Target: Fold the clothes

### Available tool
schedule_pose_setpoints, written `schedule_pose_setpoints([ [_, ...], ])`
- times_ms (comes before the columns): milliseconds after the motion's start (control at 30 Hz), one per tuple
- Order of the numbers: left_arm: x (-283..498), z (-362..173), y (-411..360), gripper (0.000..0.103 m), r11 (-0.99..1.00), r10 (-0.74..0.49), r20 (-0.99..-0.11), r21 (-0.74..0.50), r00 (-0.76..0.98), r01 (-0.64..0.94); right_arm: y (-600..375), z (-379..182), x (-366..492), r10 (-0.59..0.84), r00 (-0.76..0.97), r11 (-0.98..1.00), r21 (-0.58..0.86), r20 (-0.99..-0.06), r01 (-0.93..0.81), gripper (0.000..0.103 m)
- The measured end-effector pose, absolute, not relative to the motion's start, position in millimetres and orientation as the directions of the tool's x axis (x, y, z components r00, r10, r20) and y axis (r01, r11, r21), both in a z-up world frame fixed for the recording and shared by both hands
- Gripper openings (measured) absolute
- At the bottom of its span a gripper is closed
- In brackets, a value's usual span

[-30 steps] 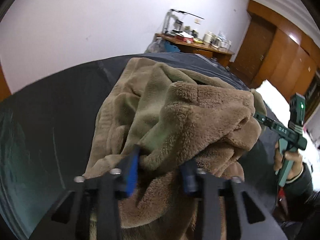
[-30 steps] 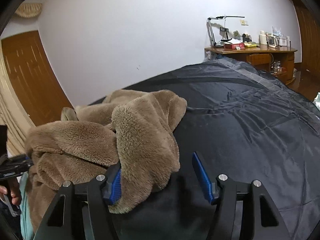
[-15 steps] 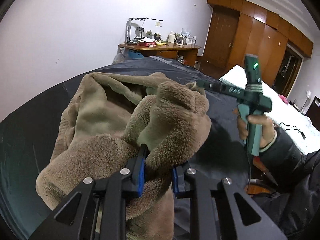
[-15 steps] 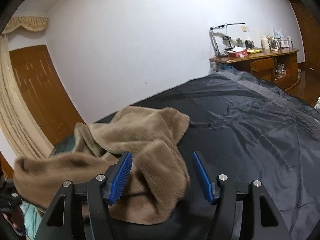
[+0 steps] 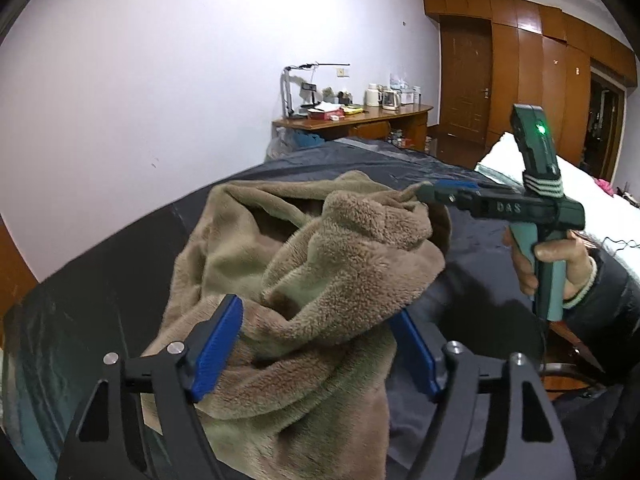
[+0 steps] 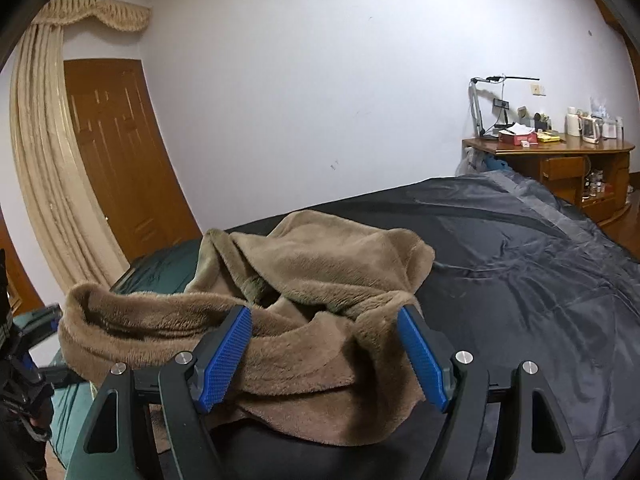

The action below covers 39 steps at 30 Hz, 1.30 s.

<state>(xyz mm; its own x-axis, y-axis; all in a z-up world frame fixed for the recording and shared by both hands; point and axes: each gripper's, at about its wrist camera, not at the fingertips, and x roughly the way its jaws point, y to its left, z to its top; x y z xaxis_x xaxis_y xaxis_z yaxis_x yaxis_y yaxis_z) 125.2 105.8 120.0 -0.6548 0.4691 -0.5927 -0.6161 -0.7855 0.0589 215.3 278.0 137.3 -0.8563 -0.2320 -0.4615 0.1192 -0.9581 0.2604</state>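
Observation:
A brown fleece garment [image 5: 320, 280] lies bunched on a dark sheet [image 5: 100, 292] over a bed. My left gripper [image 5: 316, 352] is open, its blue pads spread on either side of a thick fold of the fleece. My right gripper [image 6: 324, 356] is open too, with the near edge of the garment [image 6: 320, 280] lying between its pads. In the left wrist view the right gripper [image 5: 444, 194] reaches in from the right, its tips at the garment's far edge.
The dark sheet [image 6: 520, 272] stretches to the right of the garment. A wooden desk [image 6: 560, 156] with a lamp, kettle and small items stands against the white wall. A wooden door [image 6: 116, 152] and a curtain are at the left. A white bed [image 5: 580, 184] is at the right.
My left gripper was shut on a fold of the fleece half a second ago; now its jaws are wide open. The garment has dropped and spread lower on the sheet.

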Motion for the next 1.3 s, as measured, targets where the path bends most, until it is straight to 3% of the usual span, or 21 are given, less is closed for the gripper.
schedule_pose_setpoints([
  [100, 116, 124, 104, 0.079, -0.79, 0.469, -0.586, 0.055, -0.661, -0.61, 278, 134, 216, -0.229, -0.851, -0.96, 0.253, -0.472, 0.119, 0.077],
  [233, 95, 113, 113, 0.079, -0.752, 0.511, -0.652, -0.024, -0.56, -0.659, 288, 128, 217, -0.235, -0.845, -0.95, 0.296, -0.481, 0.095, 0.077],
  [300, 89, 103, 120, 0.069, -0.738, 0.513, -0.692, -0.052, -0.509, -0.673, 294, 125, 218, -0.233, -0.843, -0.946, 0.313, -0.486, 0.082, 0.077],
  [333, 88, 98, 122, 0.053, -0.742, 0.499, -0.707, -0.049, -0.502, -0.668, 297, 124, 219, -0.226, -0.843, -0.947, 0.312, -0.489, 0.073, 0.077],
  [367, 87, 93, 123, 0.044, -0.746, 0.484, -0.722, -0.046, -0.495, -0.664, 301, 124, 220, -0.219, -0.843, -0.948, 0.312, -0.492, 0.064, 0.077],
  [467, 95, 97, 113, 0.031, -0.761, 0.498, -0.704, -0.074, -0.506, -0.645, 311, 122, 223, -0.198, -0.843, -0.95, 0.31, -0.501, 0.039, 0.077],
  [700, 141, 113, 93, 0.028, -0.693, 0.573, -0.653, -0.063, -0.495, -0.718, 336, 126, 223, -0.153, -0.85, -0.949, 0.315, -0.504, -0.016, 0.077],
  [833, 162, 99, 109, 0.028, -0.666, 0.529, -0.684, 0.032, -0.502, -0.745, 331, 137, 203, -0.16, -0.841, -0.956, 0.293, -0.516, 0.002, 0.077],
  [933, 155, 97, 108, 0.029, -0.686, 0.532, -0.676, 0.008, -0.51, -0.727, 322, 144, 186, -0.158, -0.822, -0.966, 0.259, -0.547, 0.014, 0.077],
  [1000, 148, 99, 101, 0.039, -0.718, 0.536, -0.659, -0.028, -0.527, -0.696, 314, 139, 173, -0.143, -0.782, -0.973, 0.23, -0.607, -0.001, 0.077],
  [1067, 143, 99, 97, 0.062, -0.753, 0.504, -0.647, -0.005, -0.571, -0.658, 306, 127, 162, -0.163, -0.721, -0.973, 0.231, -0.674, 0.005, 0.077],
  [1133, 138, 99, 94, 0.075, -0.785, 0.47, -0.634, 0.016, -0.614, -0.619, 298, 118, 164, -0.267, -0.689, -0.954, 0.286, -0.673, 0.09, 0.077],
  [1167, 135, 99, 92, 0.08, -0.801, 0.453, -0.627, 0.027, -0.634, -0.598, 293, 114, 168, -0.348, -0.671, -0.93, 0.33, -0.655, 0.159, 0.077],
  [1300, 126, 91, 89, 0.08, -0.817, 0.417, -0.636, 0.05, -0.649, -0.574, 279, 113, 195, -0.559, -0.588, -0.829, 0.401, -0.584, 0.39, 0.077],
])
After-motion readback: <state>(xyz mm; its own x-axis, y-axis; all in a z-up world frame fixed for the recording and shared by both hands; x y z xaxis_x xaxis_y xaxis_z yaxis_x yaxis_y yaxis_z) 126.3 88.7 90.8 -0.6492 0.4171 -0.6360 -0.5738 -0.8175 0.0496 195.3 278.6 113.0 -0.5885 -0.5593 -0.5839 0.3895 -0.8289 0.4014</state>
